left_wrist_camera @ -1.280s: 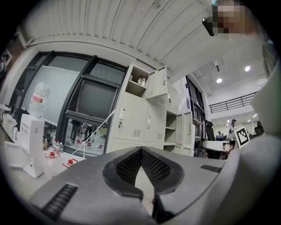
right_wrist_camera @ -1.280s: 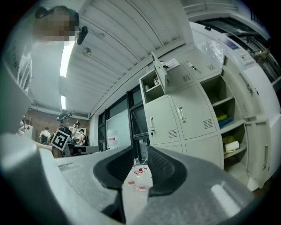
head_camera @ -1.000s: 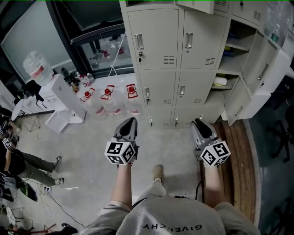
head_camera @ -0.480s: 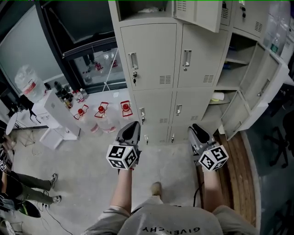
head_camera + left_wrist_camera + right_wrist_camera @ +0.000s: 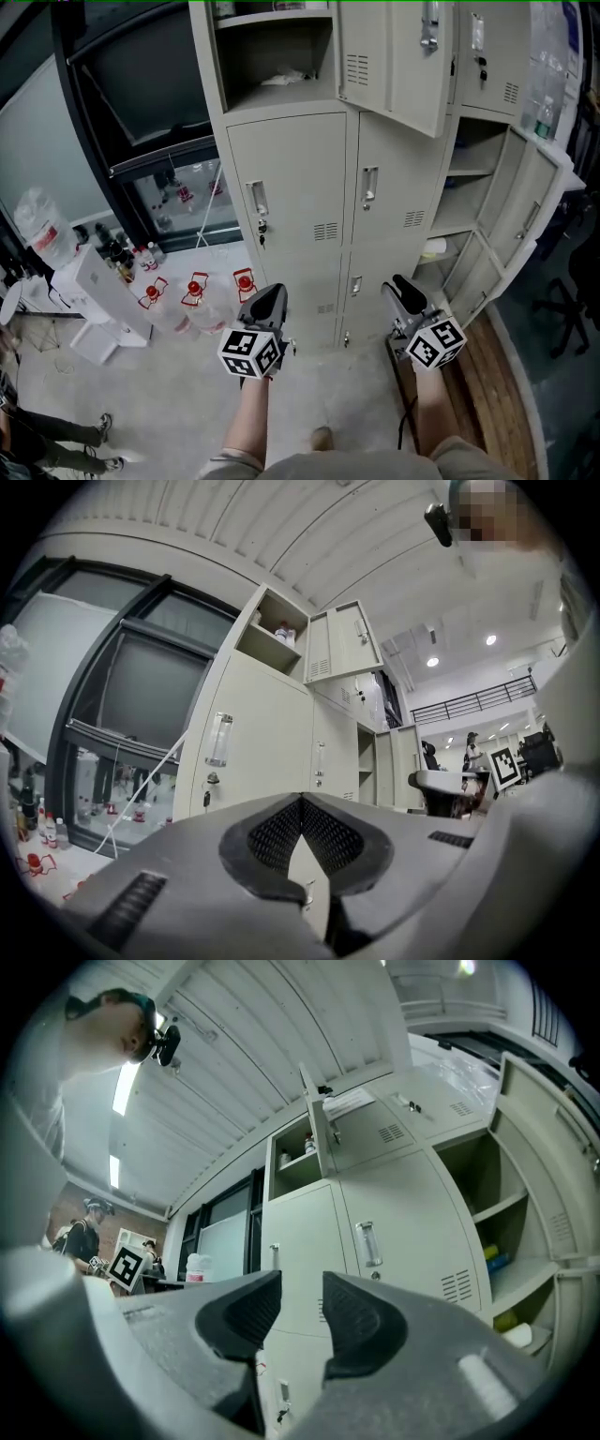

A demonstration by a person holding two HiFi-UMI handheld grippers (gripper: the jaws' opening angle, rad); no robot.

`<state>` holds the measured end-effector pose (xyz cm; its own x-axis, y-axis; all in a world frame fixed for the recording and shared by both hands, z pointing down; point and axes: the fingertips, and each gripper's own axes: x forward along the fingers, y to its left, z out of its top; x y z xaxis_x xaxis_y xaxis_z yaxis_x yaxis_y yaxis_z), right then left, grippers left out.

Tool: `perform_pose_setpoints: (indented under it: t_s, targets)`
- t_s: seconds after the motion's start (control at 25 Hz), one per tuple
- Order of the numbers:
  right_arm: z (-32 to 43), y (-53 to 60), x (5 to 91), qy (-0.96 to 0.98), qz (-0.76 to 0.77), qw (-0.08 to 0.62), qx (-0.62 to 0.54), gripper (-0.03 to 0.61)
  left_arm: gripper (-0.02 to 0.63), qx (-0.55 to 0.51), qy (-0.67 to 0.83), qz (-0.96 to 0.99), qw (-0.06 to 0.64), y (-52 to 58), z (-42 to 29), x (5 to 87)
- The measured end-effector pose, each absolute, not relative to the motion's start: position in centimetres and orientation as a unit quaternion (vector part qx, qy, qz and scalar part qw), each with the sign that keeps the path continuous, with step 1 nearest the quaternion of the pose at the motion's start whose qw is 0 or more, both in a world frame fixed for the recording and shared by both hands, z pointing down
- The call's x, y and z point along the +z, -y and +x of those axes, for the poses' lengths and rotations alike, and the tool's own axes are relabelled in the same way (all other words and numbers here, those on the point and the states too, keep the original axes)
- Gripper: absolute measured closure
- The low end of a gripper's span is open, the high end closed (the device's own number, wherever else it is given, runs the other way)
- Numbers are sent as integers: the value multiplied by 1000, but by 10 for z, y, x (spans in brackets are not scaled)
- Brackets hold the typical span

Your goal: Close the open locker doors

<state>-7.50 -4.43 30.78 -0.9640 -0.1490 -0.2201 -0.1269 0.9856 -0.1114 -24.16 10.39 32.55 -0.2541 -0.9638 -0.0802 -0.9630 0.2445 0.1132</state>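
A bank of beige lockers (image 5: 291, 187) stands in front of me. Its top-left compartment (image 5: 277, 61) is open, and that door (image 5: 394, 61) hangs swung out to the right. In the right column a tall door (image 5: 530, 202) and a lower door (image 5: 473, 272) also stand open, showing shelves. My left gripper (image 5: 272, 298) is held level toward the closed doors, shut and empty, with its tips meeting (image 5: 302, 799). My right gripper (image 5: 403, 286) is open; its jaws have just been opening, with a clear gap (image 5: 302, 1288) and nothing between them. Neither gripper touches the lockers.
Water jugs with red caps (image 5: 195, 291) and a white box (image 5: 94, 291) sit on the floor left of the lockers. A large water bottle (image 5: 37, 230) stands further left. A wooden strip (image 5: 497, 394) and an office chair (image 5: 562, 300) lie to the right.
Both grippers have risen and come closer to the lockers. The view has tilted up, so the open top compartment and its swung-out door now show.
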Motion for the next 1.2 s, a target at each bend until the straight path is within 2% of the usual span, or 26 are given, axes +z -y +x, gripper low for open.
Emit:
perform_pose_setpoints:
  t_s: [0.4, 0.8, 1.2]
  targets:
    - [-111, 82, 209, -983, -72, 164, 47, 416, 617, -77, 780, 620, -47, -63, -287, 266]
    - [-134, 109, 110, -966, -65, 236, 85, 373, 617, -73, 770, 629, -72, -26, -288, 211]
    - [-137, 121, 51, -953, -61, 274, 118, 369, 617, -73, 763, 631, -119, 0, -280, 162]
